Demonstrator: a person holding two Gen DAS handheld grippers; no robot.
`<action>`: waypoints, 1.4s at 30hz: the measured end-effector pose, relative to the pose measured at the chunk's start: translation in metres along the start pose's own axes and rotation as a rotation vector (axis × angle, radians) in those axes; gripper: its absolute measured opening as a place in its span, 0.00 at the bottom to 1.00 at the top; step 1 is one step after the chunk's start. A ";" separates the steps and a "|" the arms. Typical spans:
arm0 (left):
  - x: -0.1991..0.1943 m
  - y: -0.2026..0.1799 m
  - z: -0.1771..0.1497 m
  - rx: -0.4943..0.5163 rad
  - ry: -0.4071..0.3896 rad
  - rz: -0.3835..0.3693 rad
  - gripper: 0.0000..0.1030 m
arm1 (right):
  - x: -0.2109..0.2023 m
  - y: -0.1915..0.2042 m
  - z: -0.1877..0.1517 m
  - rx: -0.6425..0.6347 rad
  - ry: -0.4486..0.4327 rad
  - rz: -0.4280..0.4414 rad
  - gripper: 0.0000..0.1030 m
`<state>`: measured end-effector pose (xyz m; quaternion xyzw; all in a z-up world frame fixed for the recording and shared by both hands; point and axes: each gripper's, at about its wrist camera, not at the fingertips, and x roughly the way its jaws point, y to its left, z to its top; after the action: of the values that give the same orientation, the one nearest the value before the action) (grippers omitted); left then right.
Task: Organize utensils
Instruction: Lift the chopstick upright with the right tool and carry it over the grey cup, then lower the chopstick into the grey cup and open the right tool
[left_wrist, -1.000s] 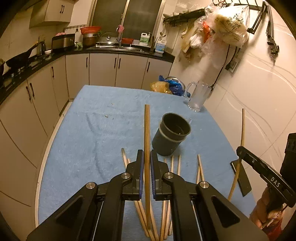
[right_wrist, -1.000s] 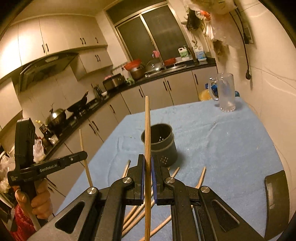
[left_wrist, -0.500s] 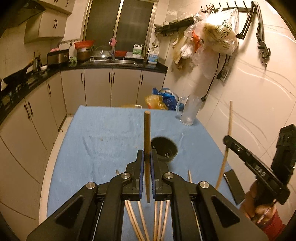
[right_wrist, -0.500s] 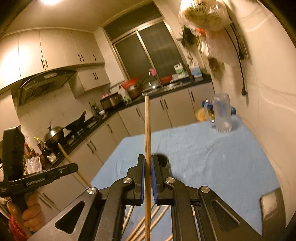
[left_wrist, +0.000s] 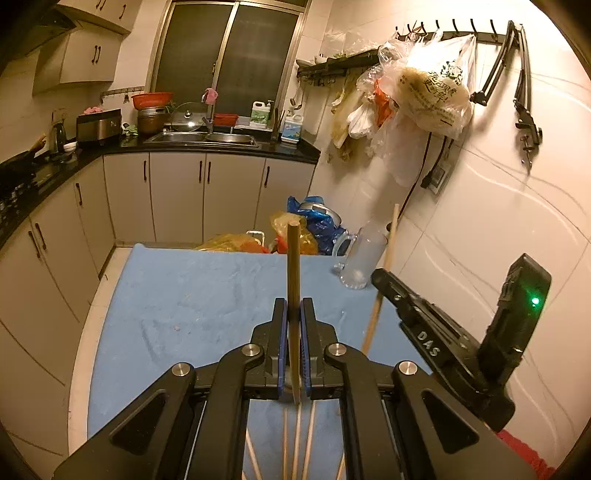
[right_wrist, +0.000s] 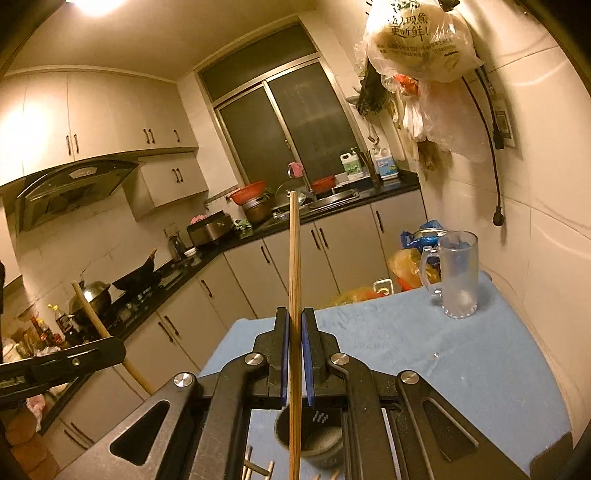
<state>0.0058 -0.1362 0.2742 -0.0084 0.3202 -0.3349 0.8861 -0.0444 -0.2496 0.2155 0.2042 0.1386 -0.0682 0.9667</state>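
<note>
My left gripper (left_wrist: 293, 314) is shut on a wooden chopstick (left_wrist: 293, 266) that stands nearly upright, high above the blue-covered table (left_wrist: 207, 295). My right gripper (right_wrist: 294, 325) is shut on a second chopstick (right_wrist: 293, 258), also upright. The dark grey holder cup (right_wrist: 314, 443) shows below the right gripper, with the chopstick's lower end in front of its mouth. Several loose chopsticks (left_wrist: 295, 443) lie on the cloth under the left gripper. The right gripper also shows in the left wrist view (left_wrist: 380, 280), and the left one in the right wrist view (right_wrist: 110, 349).
A frosted glass mug (right_wrist: 458, 273) stands at the table's far right corner by the tiled wall. Plastic bags (left_wrist: 306, 229) sit behind the table's far edge. More bags (left_wrist: 424, 92) hang on the wall at right. Counters and cabinets (left_wrist: 177, 192) line the left and back.
Both grippers have risen and tilted up with their chopsticks. The cup has dropped out of the left wrist view and now sits under the right gripper.
</note>
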 end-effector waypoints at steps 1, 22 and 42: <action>0.004 -0.001 0.003 -0.002 -0.002 0.000 0.06 | 0.005 -0.002 0.002 0.005 0.000 -0.002 0.07; 0.114 0.025 -0.017 -0.066 0.143 -0.008 0.06 | 0.108 -0.044 -0.030 0.037 0.153 -0.091 0.07; 0.105 0.028 -0.024 -0.068 0.120 0.014 0.20 | 0.082 -0.045 -0.042 0.060 0.205 -0.044 0.19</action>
<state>0.0683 -0.1724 0.1903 -0.0162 0.3840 -0.3175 0.8669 0.0149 -0.2791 0.1379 0.2358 0.2392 -0.0720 0.9391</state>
